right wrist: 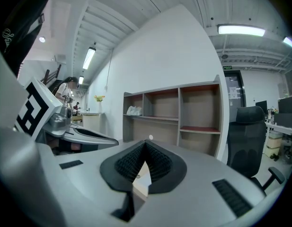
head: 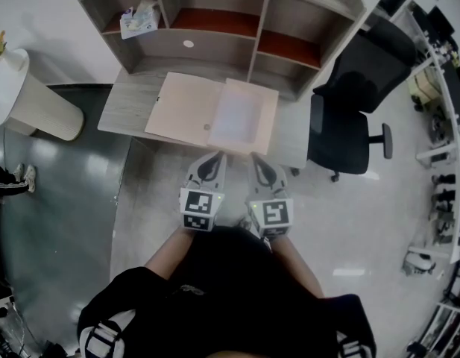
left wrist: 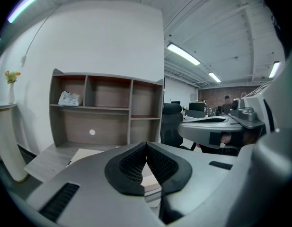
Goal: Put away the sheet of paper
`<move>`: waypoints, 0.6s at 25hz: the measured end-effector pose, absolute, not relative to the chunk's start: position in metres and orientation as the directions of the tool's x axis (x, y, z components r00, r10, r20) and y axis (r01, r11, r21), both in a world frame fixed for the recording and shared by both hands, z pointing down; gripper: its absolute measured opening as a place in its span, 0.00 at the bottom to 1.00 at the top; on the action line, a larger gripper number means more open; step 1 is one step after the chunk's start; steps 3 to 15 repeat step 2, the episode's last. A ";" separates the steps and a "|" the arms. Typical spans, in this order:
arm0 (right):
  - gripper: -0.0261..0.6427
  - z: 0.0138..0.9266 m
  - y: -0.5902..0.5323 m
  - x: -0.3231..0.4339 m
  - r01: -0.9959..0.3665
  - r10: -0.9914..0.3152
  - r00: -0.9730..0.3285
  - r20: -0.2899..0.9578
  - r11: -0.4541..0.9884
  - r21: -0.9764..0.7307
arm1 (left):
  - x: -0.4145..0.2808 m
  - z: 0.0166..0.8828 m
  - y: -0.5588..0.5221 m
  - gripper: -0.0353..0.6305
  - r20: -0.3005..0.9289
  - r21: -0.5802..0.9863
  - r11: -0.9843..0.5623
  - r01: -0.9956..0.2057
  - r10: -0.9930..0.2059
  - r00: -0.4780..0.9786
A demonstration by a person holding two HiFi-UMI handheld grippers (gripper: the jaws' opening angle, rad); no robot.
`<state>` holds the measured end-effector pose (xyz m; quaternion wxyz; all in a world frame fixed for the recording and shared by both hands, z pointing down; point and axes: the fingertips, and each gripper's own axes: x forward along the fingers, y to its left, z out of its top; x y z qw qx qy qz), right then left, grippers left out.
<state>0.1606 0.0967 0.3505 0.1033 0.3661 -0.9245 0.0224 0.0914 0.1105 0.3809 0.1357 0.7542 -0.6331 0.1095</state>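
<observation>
Left tool [head: 213, 157] and right tool [head: 258, 159] are both pinched shut and empty, side by side just off the desk's [head: 129, 103] near edge, seemingly not yet engaged. The sheet of paper [head: 235, 116] lies on the right half of the open folder [head: 185, 107], probably to be enclosed.

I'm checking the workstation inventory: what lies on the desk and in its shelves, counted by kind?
Open folder: 1
Sheet of paper: 1
Packet in the shelf: 1
Total: 3
</observation>
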 end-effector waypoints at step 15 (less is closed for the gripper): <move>0.06 0.351 0.097 0.158 -0.680 -0.671 -0.711 0.209 0.732 0.035 | 0.089 0.382 0.111 0.12 0.338 0.069 -0.160 -0.985 -0.925 0.174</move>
